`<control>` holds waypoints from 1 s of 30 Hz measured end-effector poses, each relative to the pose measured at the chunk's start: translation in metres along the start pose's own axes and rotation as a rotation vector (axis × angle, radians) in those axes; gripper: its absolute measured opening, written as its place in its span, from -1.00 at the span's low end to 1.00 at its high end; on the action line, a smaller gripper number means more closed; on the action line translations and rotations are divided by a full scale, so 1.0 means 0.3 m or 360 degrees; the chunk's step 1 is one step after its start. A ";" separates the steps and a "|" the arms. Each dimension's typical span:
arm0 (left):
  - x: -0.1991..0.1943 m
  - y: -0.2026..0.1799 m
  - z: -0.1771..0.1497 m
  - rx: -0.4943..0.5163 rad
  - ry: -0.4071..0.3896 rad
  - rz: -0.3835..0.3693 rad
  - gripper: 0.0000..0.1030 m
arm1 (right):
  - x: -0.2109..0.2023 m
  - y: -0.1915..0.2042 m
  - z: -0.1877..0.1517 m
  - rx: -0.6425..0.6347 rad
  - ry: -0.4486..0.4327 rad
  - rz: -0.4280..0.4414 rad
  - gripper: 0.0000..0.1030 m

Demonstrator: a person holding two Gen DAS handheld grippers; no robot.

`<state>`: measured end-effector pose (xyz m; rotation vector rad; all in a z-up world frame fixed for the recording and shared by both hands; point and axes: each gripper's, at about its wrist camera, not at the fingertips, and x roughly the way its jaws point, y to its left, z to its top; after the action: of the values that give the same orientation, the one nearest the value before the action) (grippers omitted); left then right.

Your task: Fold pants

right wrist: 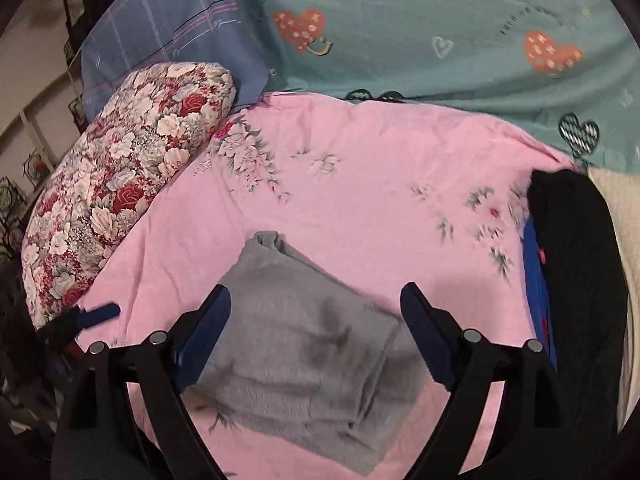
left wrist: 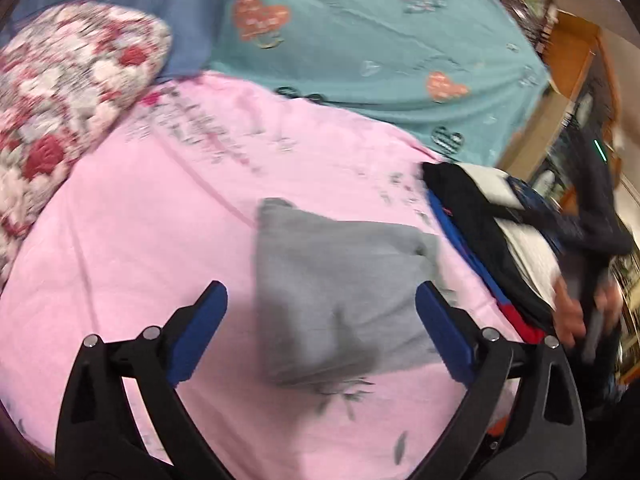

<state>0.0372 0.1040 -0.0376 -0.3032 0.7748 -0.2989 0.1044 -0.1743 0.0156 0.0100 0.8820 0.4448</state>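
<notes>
Grey pants (left wrist: pixel 340 292) lie folded into a compact bundle on the pink floral sheet (left wrist: pixel 160 240); they also show in the right wrist view (right wrist: pixel 304 356). My left gripper (left wrist: pixel 322 304) is open and empty, hovering just above the bundle with its jaws spread wide. My right gripper (right wrist: pixel 316 304) is open and empty above the same bundle. The tip of the left gripper (right wrist: pixel 98 314) shows at the left edge of the right wrist view.
A floral pillow (right wrist: pixel 120 184) lies at the left. A teal heart-print blanket (right wrist: pixel 440 40) covers the back. A stack of folded clothes, black (right wrist: pixel 576 272), blue and white, sits at the right. A person's hand (left wrist: pixel 568 312) is at the far right.
</notes>
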 end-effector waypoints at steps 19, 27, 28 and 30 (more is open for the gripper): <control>0.503 0.120 -0.100 -0.0482 0.0656 -0.0539 0.87 | 0.029 -0.368 -0.577 0.0908 0.0212 0.0355 0.70; 0.511 0.101 -0.098 -0.0419 0.0624 -0.0570 0.88 | 0.182 -0.371 -0.425 0.1020 0.0289 0.0559 0.70; 0.511 0.100 -0.099 -0.0412 0.0620 -0.0568 0.88 | 0.187 -0.365 -0.406 0.1007 0.0287 0.0551 0.70; 0.505 0.105 -0.100 -0.0407 0.0613 -0.0571 0.89 | 0.192 -0.347 -0.366 0.0966 0.0269 0.0478 0.70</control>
<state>0.1229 0.0718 -0.1659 -0.6409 1.1427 -0.6098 0.0928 -0.2661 -0.1175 0.6770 1.1614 0.4461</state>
